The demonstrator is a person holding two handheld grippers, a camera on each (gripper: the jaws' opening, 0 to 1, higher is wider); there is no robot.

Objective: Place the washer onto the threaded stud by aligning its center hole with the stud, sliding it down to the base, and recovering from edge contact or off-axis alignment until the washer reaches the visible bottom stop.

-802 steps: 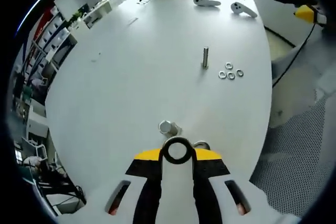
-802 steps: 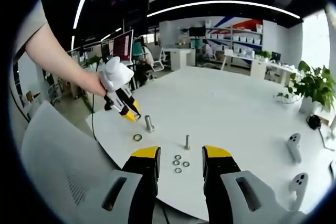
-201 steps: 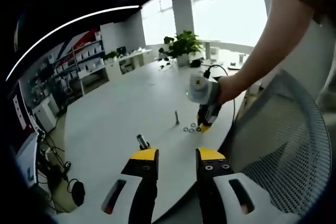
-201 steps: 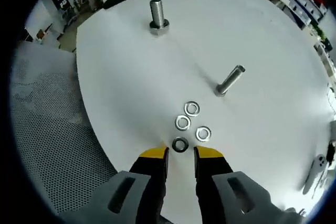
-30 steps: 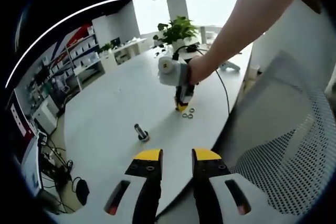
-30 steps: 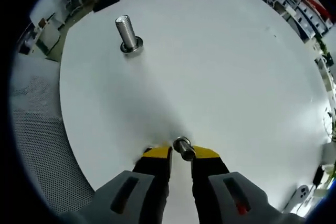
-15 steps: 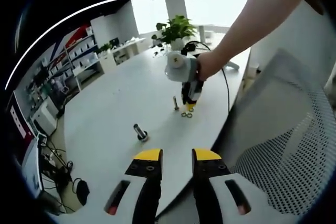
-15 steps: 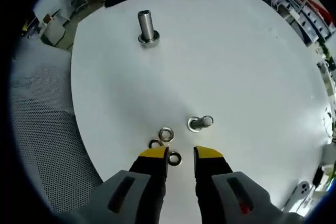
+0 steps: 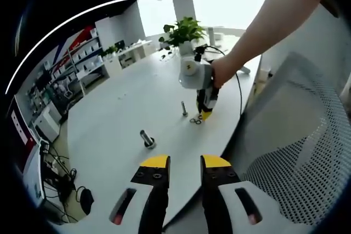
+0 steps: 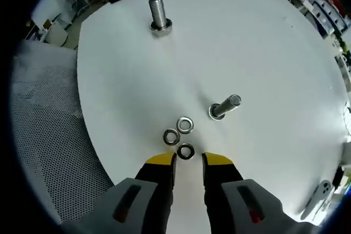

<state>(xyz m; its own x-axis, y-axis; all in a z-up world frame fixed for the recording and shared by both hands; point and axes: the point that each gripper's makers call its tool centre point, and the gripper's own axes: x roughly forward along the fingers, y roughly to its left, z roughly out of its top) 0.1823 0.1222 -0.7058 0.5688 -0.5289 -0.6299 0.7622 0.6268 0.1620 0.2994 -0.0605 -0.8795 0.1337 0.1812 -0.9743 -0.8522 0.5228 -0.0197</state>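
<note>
While angled down, right claw [image 10: 188,160] above washers [image 10: 186,150]

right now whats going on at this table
A person works with a hand-held gripper in each hand. The right hand-held gripper hovers, jaws open, just short of three loose washers beside the thin threaded stud. The left hand-held gripper waits at the table edge, holding nothing. A thicker bolt stands apart.

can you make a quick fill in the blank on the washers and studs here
1. The number of loose washers on the table is ____.
2. The number of threaded studs standing on it is ____.
3. The right gripper holds ____.
4. The washers lie nearest the ____ stud.

Answers: three; two; nothing; thinner
</note>
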